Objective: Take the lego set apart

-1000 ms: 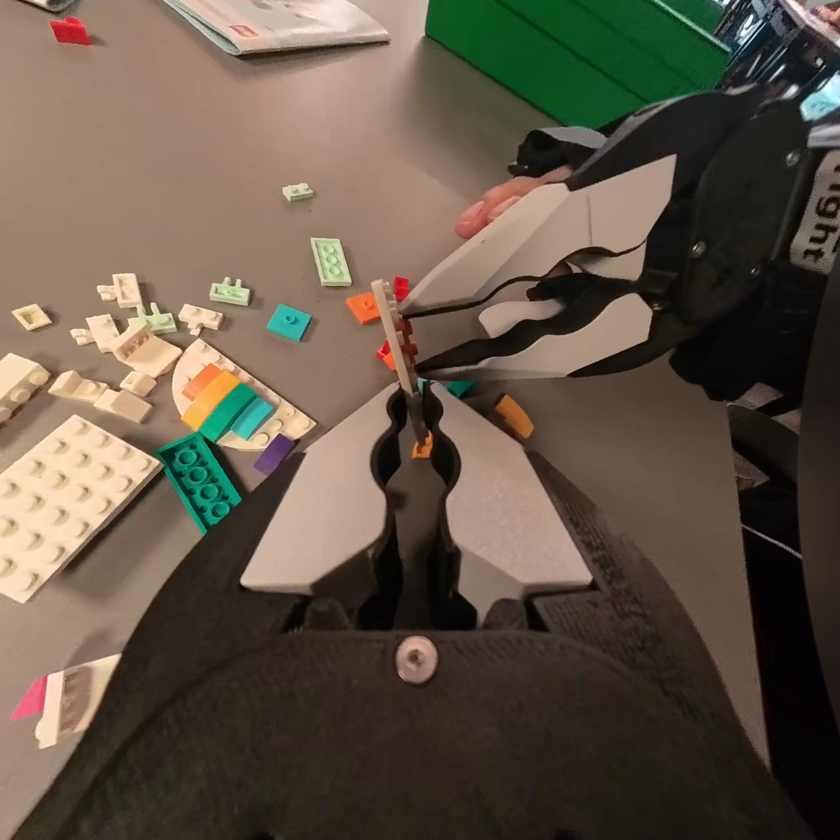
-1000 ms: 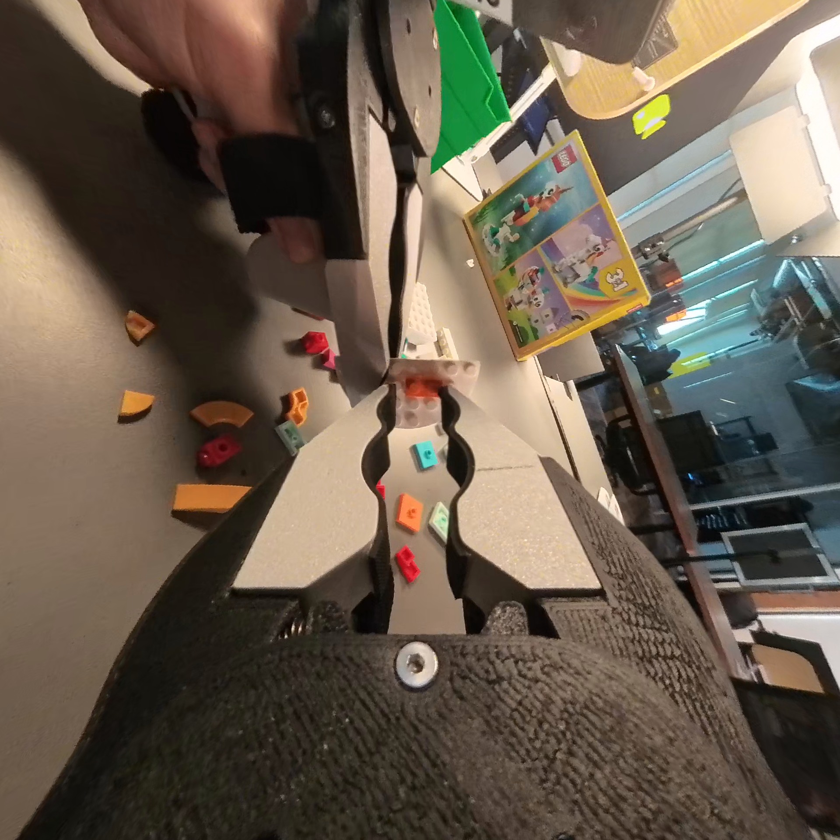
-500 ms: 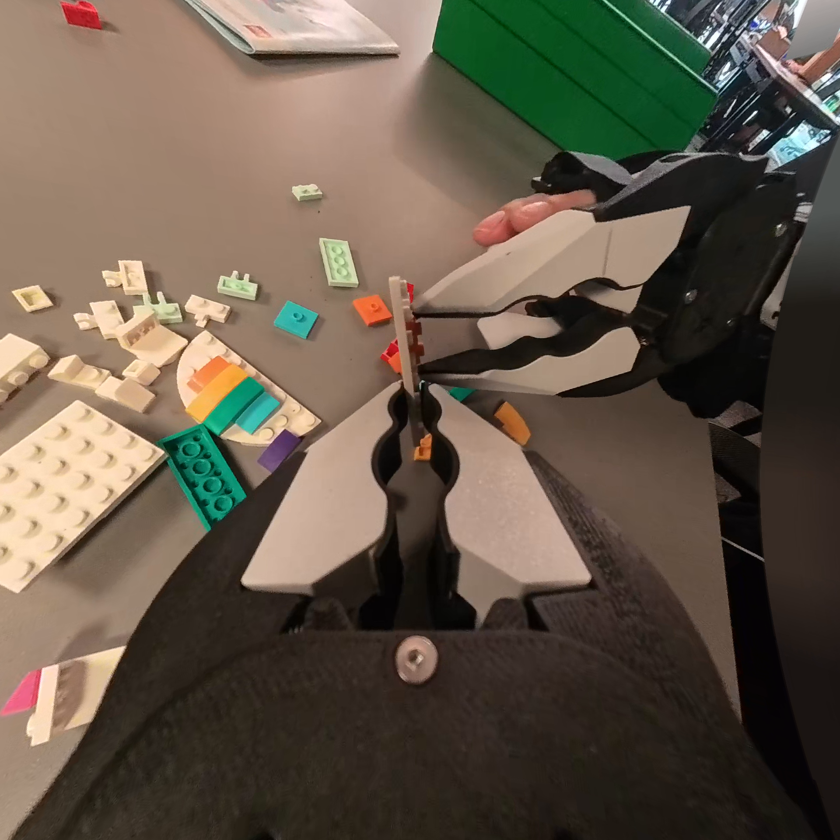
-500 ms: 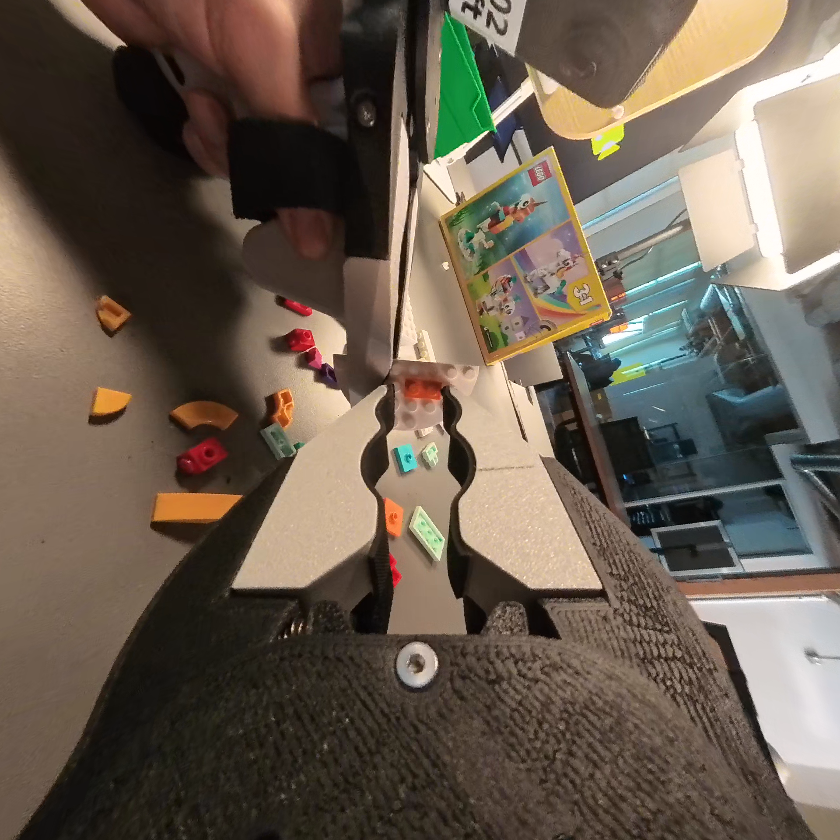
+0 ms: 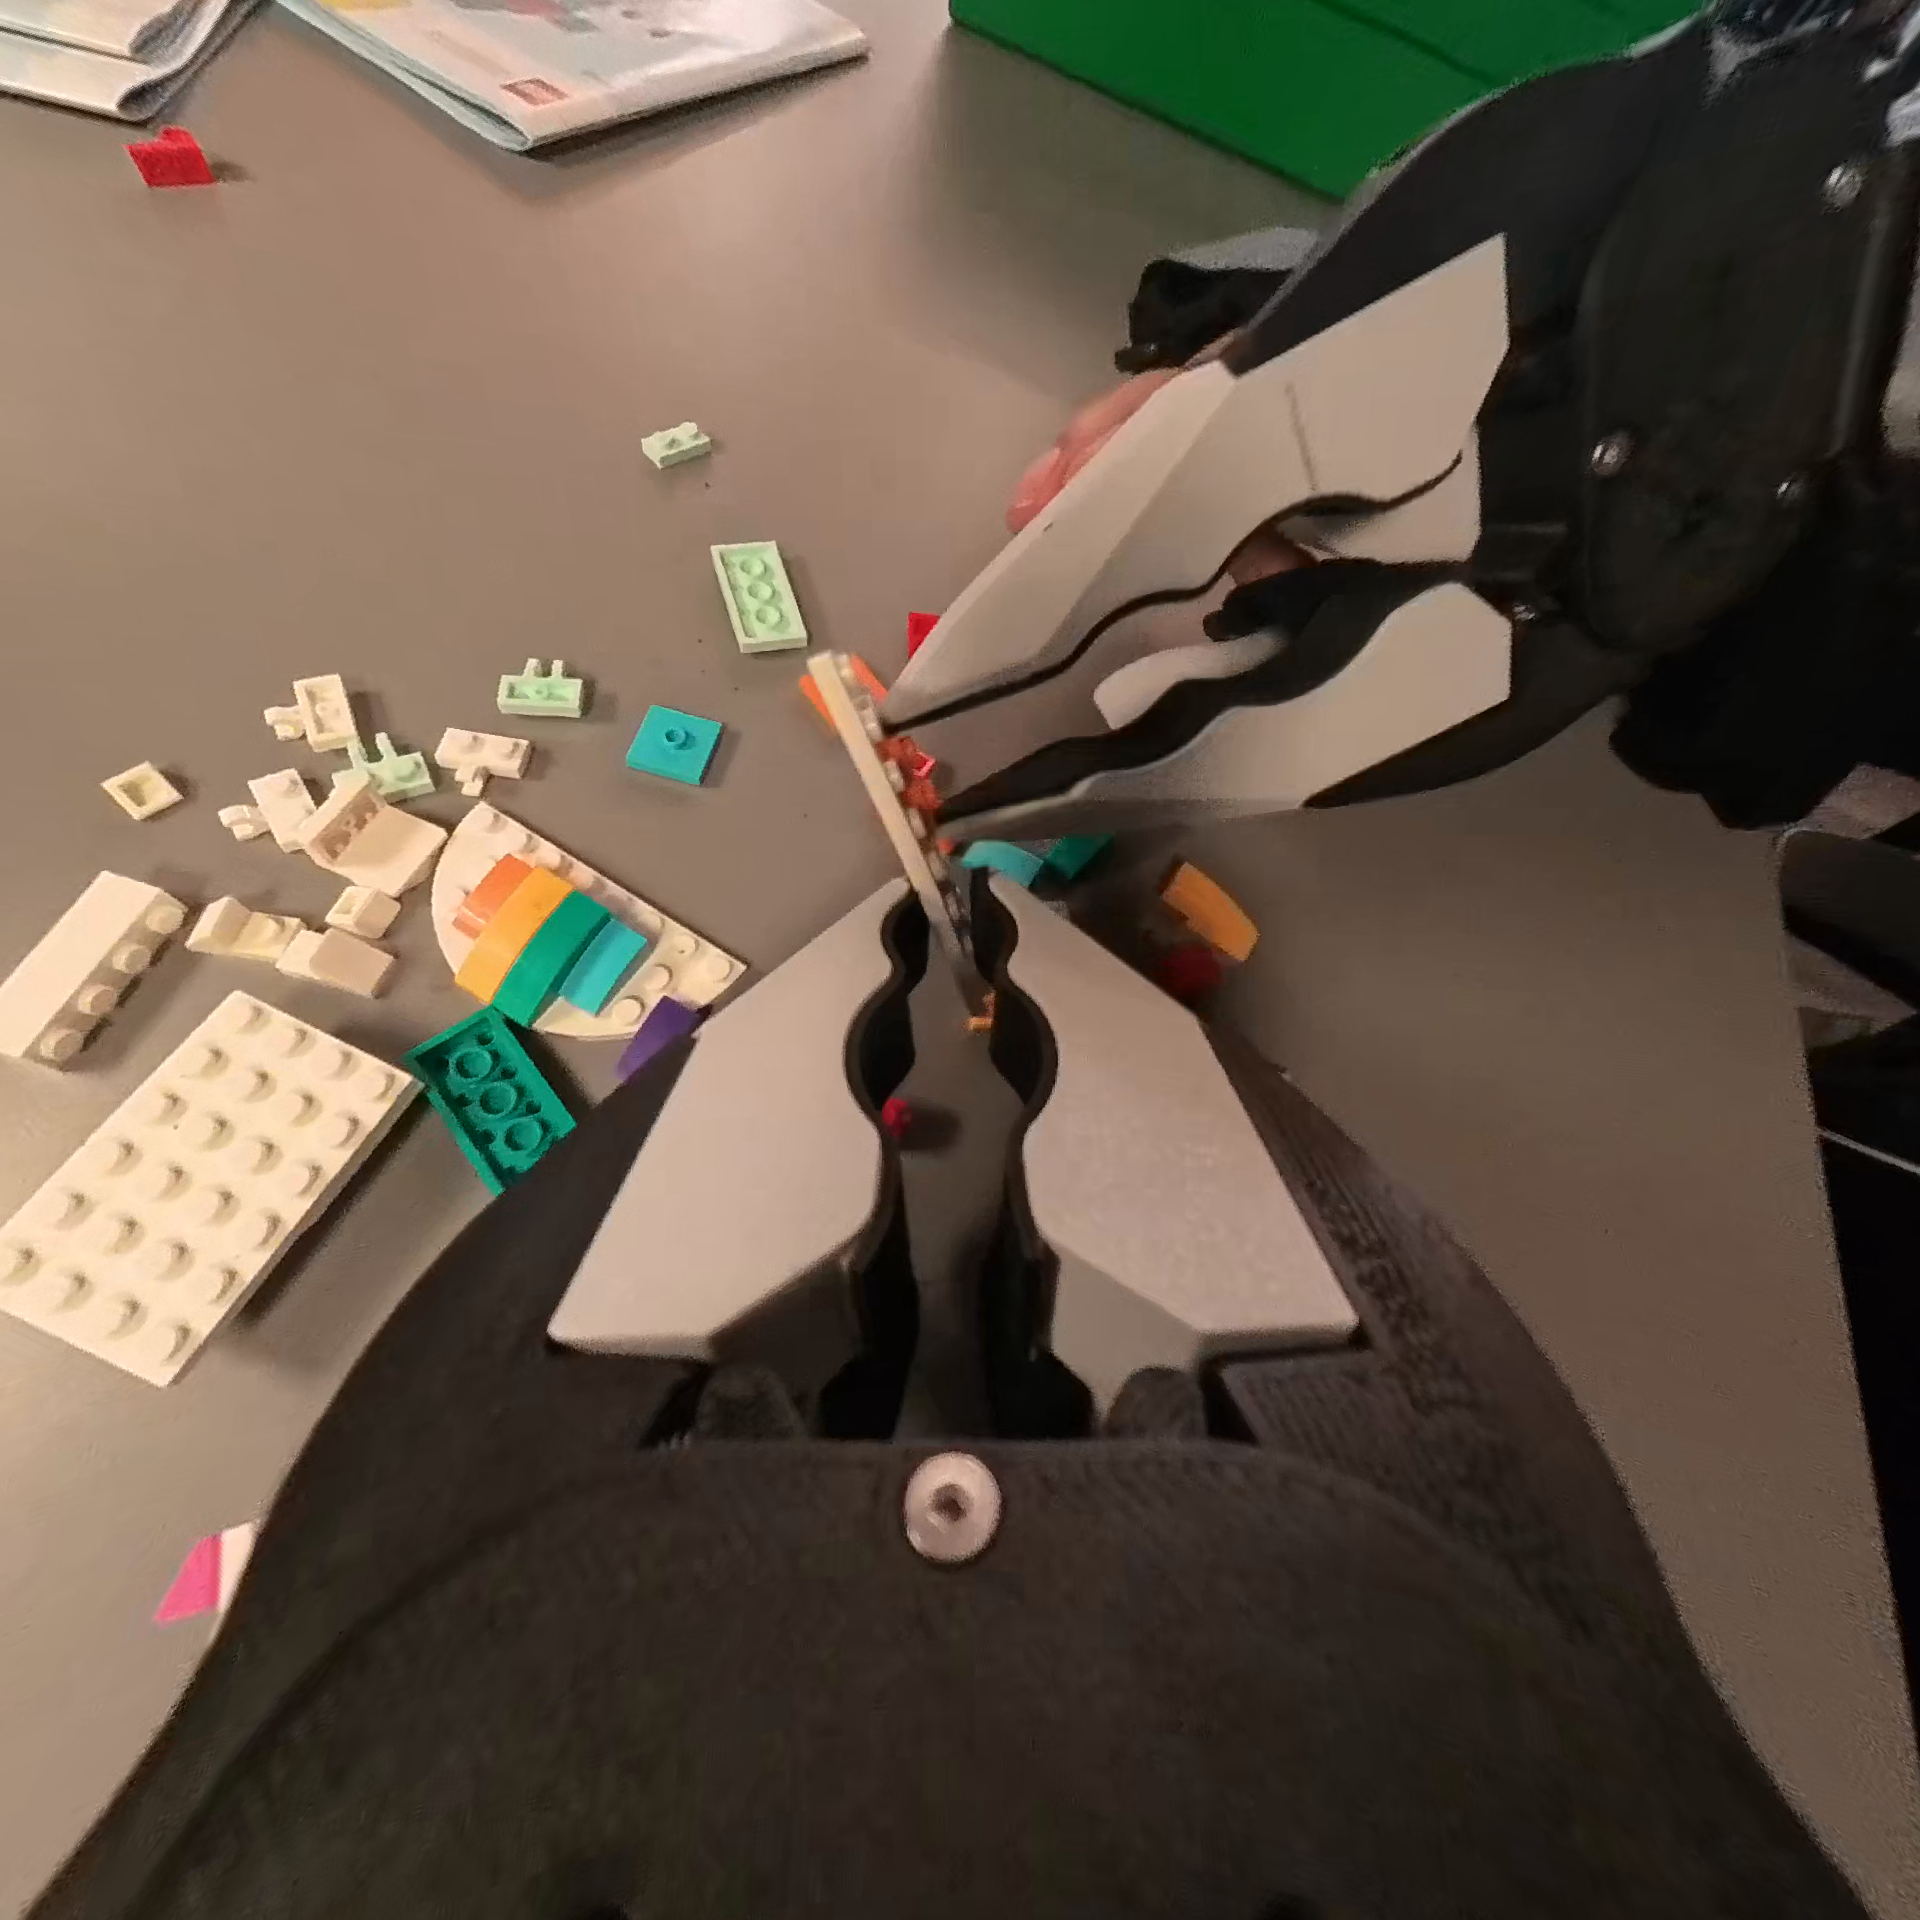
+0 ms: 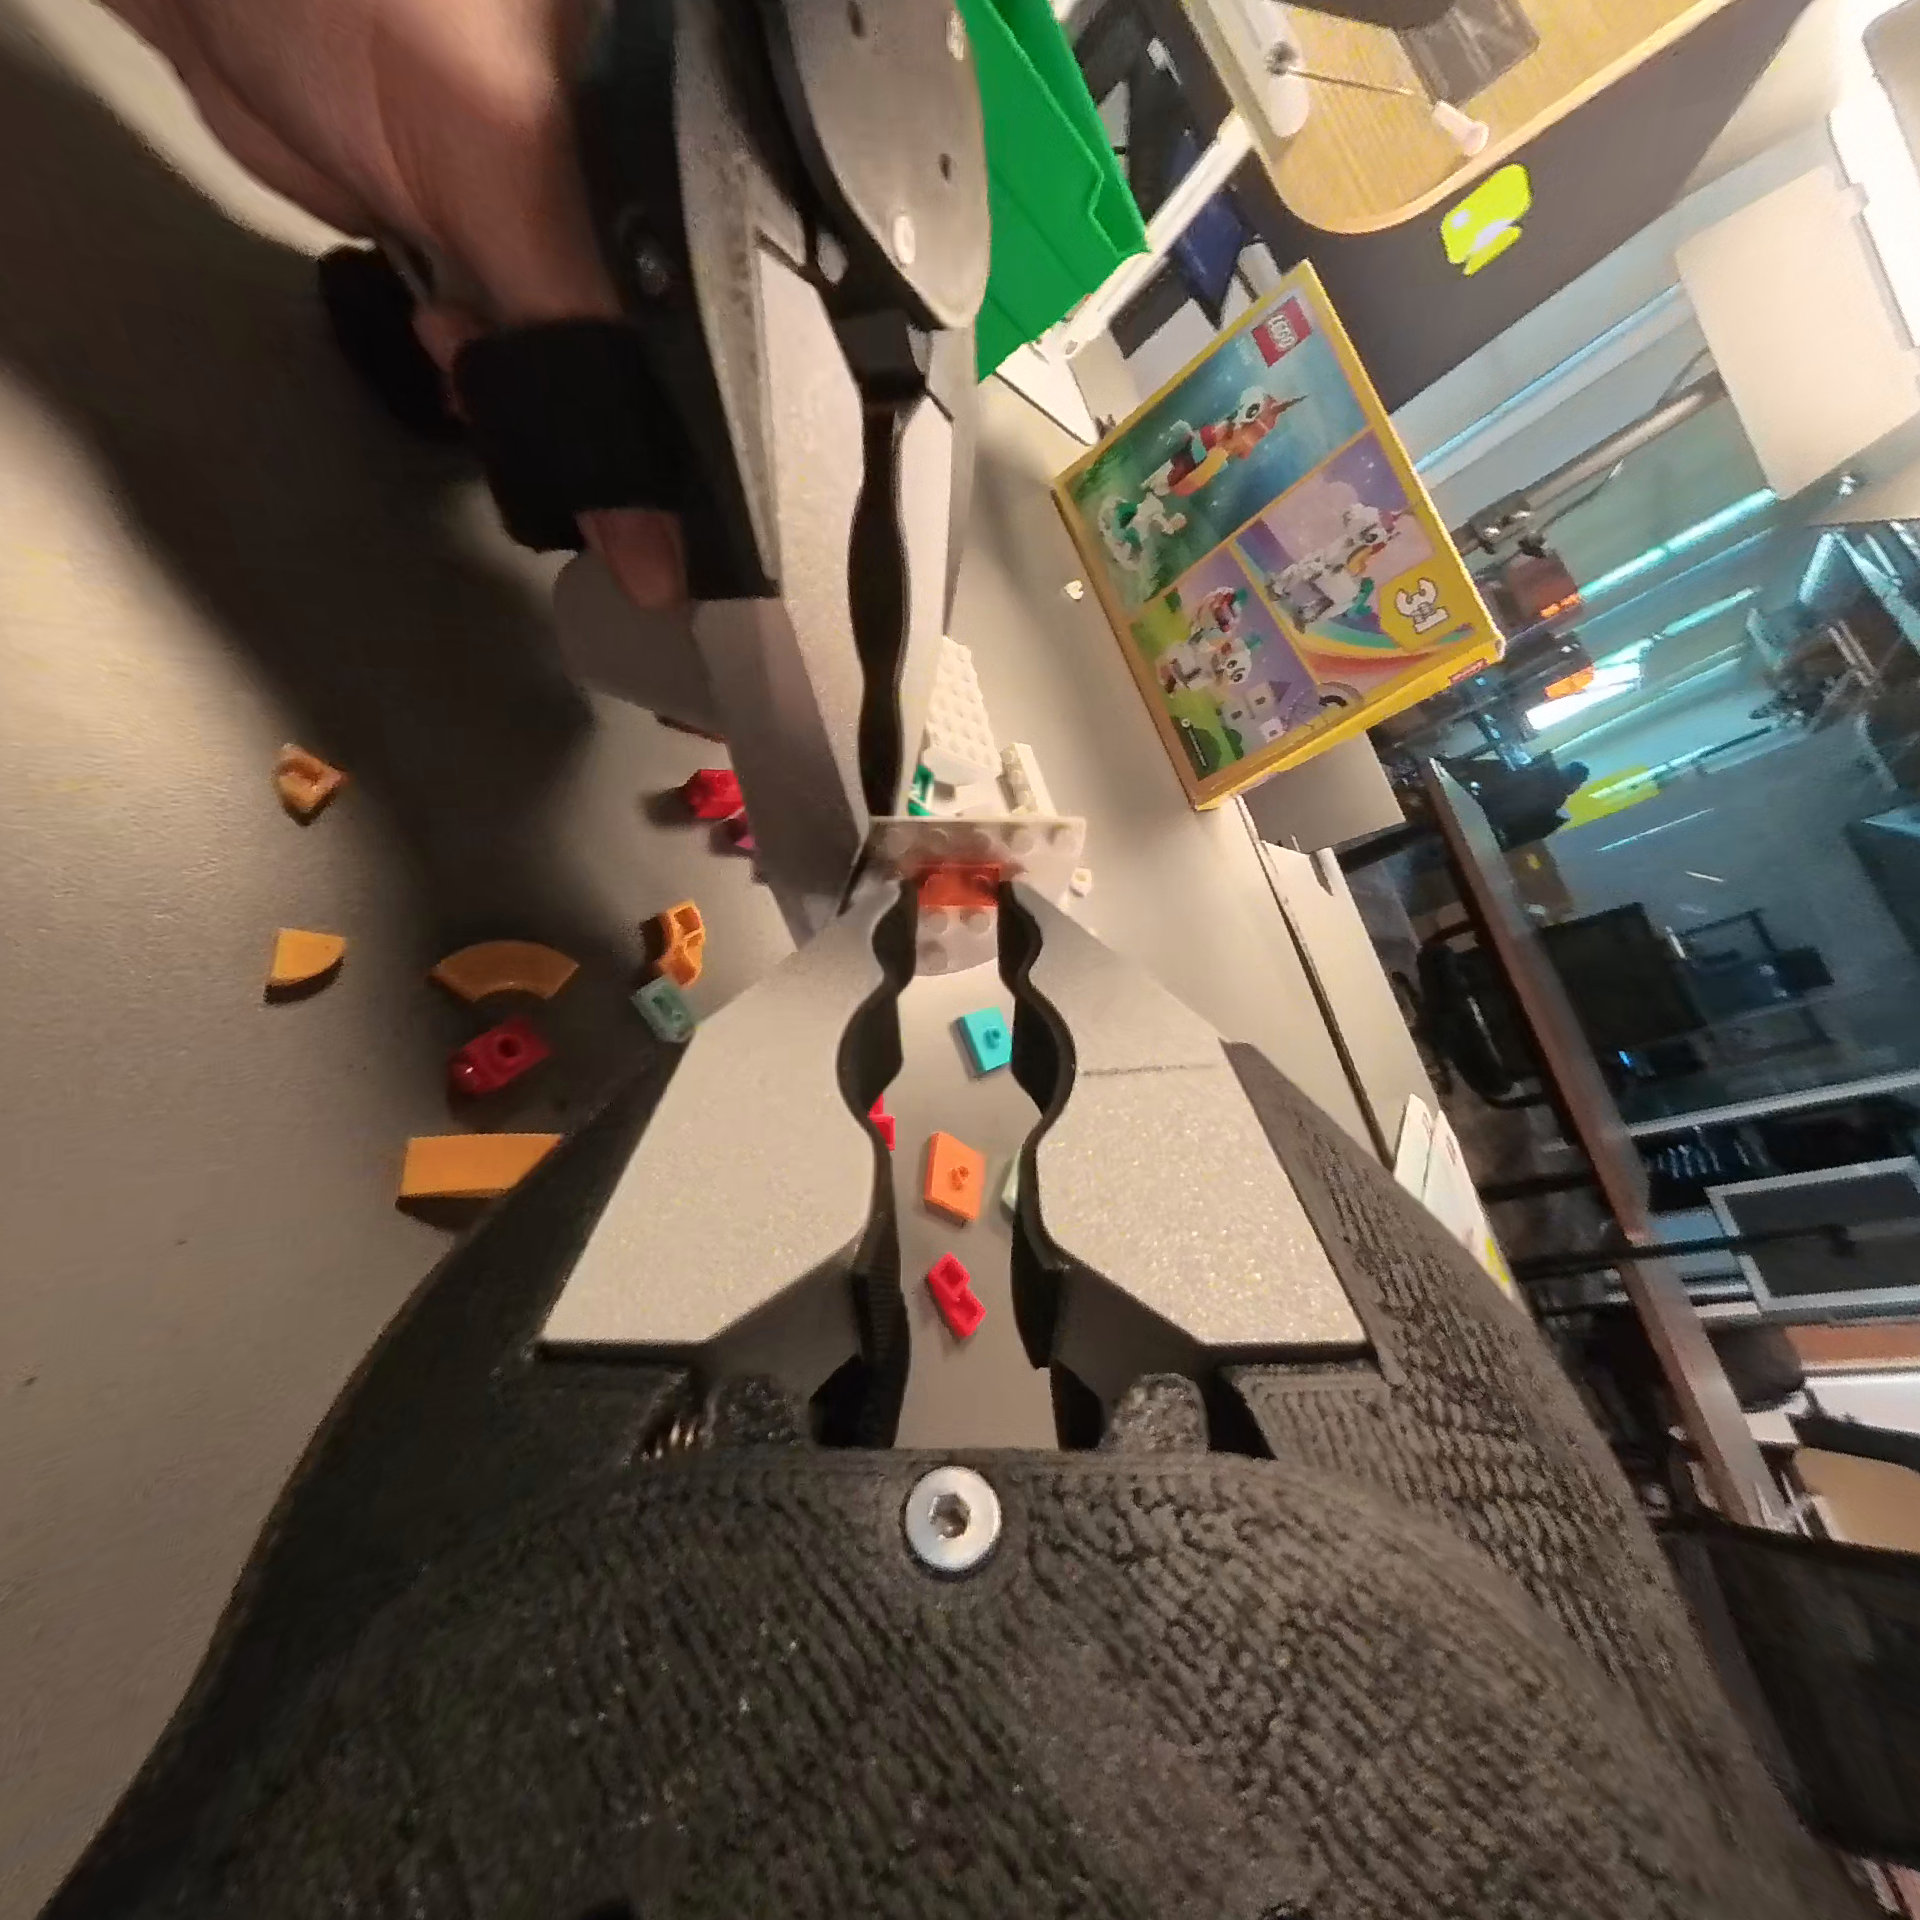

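Observation:
My left gripper [image 5: 940, 899] is shut on the lower edge of a thin white lego plate [image 5: 854, 707], held edge-on above the grey table and leaning left at its top. My right gripper [image 5: 916, 771] reaches in from the right, shut on a small orange brick [image 5: 904, 790] stuck to the plate's side. In the right wrist view, the right gripper [image 6: 951, 883] pinches the orange brick [image 6: 961, 888] against the white plate [image 6: 977, 834]. The left gripper [image 6: 883, 821] comes down from above, held by a hand [image 6: 416, 135].
Loose pieces lie on the table [image 5: 364, 343]: a large white plate [image 5: 177, 1174], a half-round plate with rainbow tiles [image 5: 561, 935], a green brick [image 5: 488, 1091], and orange curved pieces [image 6: 504, 966]. Booklets [image 5: 582, 52], a green box [image 5: 1247, 73] and a lego box [image 6: 1278, 540] stand farther back. Only a small space, under 4 cm, lies between the two pairs of fingers.
The white plate has tilted from near upright to leaning left at its top. The right gripper has swung higher and closer, still clamped on the orange brick.

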Tool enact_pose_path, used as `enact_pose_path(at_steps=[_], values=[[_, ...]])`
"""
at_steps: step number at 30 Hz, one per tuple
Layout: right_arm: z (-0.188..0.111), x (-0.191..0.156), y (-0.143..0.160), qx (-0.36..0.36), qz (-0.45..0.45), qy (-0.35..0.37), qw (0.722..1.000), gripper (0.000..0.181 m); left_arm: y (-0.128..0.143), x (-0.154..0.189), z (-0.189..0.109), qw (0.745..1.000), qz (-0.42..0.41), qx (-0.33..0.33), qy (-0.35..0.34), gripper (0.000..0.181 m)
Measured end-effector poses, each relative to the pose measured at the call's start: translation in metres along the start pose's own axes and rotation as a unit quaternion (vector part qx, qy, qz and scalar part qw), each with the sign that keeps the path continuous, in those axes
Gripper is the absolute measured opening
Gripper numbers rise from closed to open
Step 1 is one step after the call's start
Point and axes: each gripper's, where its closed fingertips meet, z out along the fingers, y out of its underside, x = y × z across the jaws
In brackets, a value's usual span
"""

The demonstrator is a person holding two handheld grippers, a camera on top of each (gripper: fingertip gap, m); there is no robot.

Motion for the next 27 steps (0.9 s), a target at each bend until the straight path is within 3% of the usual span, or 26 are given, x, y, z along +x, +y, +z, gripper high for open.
enact_pose_path(at_steps=[1,7,14,19,27], values=[[0.0,0.0,0.001,-0.001,0.005,-0.002,1.0,0.014,0.0,0.0,0.0,1.0,0.001,-0.001,-0.002,0.007],[0.001,0.009,-0.006,0.029,0.156,-0.011,0.987,0.011,-0.005,-0.01,-0.002,0.999,-0.008,0.017,-0.033,0.005],[0.004,0.027,-0.02,0.084,0.382,-0.003,0.92,0.008,-0.019,-0.03,-0.012,0.99,-0.024,0.072,-0.115,0.003],[0.009,0.027,-0.02,0.089,0.461,-0.015,0.883,0.009,-0.027,-0.031,-0.018,0.985,0.003,0.099,-0.139,0.003],[0.008,0.034,-0.026,0.121,0.484,0.003,0.867,0.008,-0.035,-0.033,-0.025,0.968,0.091,0.101,-0.209,0.004]])
